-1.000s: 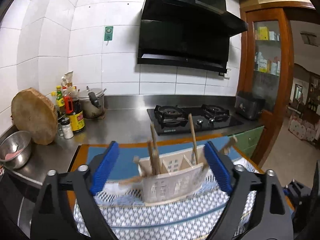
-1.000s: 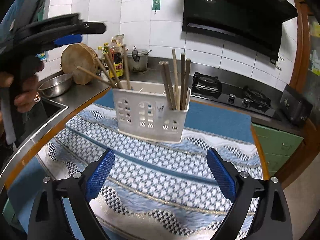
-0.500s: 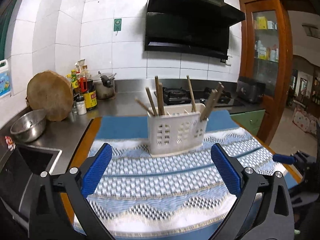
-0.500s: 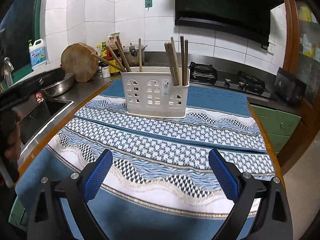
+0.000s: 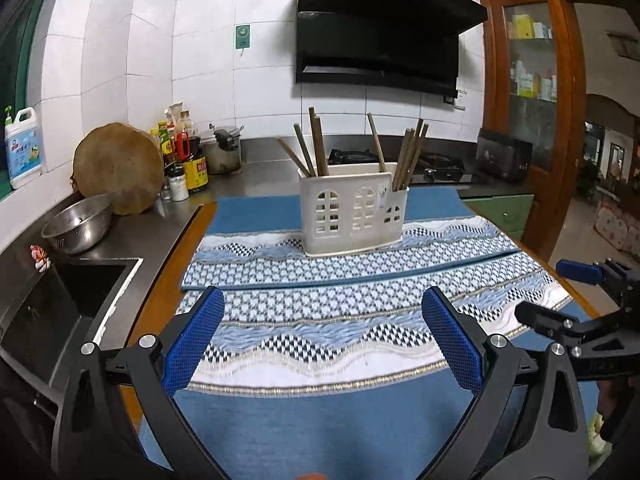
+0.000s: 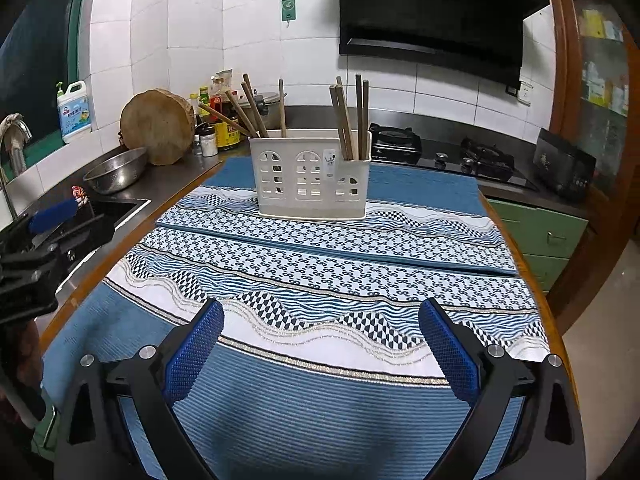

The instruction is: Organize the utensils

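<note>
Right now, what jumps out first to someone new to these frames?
The white utensil holder with arched cutouts, standing upright on the blue patterned cloth at the table's far middle, brown chopsticks fanning out of its compartments. Next, both tongs, left and right, open and empty over the cloth's near edge. On the counter to the left, a round wooden chopping block leans behind a steel bowl.

A home kitchen: gas hob, range hood, sink
</note>
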The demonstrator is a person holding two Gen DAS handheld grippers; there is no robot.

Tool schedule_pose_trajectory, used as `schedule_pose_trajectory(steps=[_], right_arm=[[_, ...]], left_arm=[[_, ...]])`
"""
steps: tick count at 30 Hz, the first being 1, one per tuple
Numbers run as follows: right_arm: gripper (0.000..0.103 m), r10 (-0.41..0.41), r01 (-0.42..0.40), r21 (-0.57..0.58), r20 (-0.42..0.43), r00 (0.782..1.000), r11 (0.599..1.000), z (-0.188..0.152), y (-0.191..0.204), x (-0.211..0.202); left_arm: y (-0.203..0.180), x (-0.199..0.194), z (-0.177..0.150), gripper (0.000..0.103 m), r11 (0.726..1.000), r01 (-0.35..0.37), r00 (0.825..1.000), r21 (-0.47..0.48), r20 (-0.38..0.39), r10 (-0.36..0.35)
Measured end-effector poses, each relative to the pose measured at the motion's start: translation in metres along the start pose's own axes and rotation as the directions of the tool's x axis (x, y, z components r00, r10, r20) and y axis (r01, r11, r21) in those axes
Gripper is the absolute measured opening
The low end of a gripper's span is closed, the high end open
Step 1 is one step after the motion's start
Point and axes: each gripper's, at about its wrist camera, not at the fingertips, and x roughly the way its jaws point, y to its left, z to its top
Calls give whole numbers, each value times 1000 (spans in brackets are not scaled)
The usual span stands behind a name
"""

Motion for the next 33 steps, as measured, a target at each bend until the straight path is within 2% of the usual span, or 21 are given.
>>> schedule_pose_trajectory(steps=[10, 20, 33], right_arm=[[95, -4, 3, 27, 13, 1000, 1000, -11, 3, -18], [95, -16, 15, 39, 11, 1000, 999, -21, 9, -29], [95, -2, 2, 28, 4, 1000, 1000, -24, 19, -28]], left_arm=[[6, -20, -19, 98, 999, -40, 999, -8, -25, 39], [9, -26, -37, 98, 999, -30, 998, -24, -55, 29], [10, -28, -44, 98, 999, -30, 997, -25, -68, 29]])
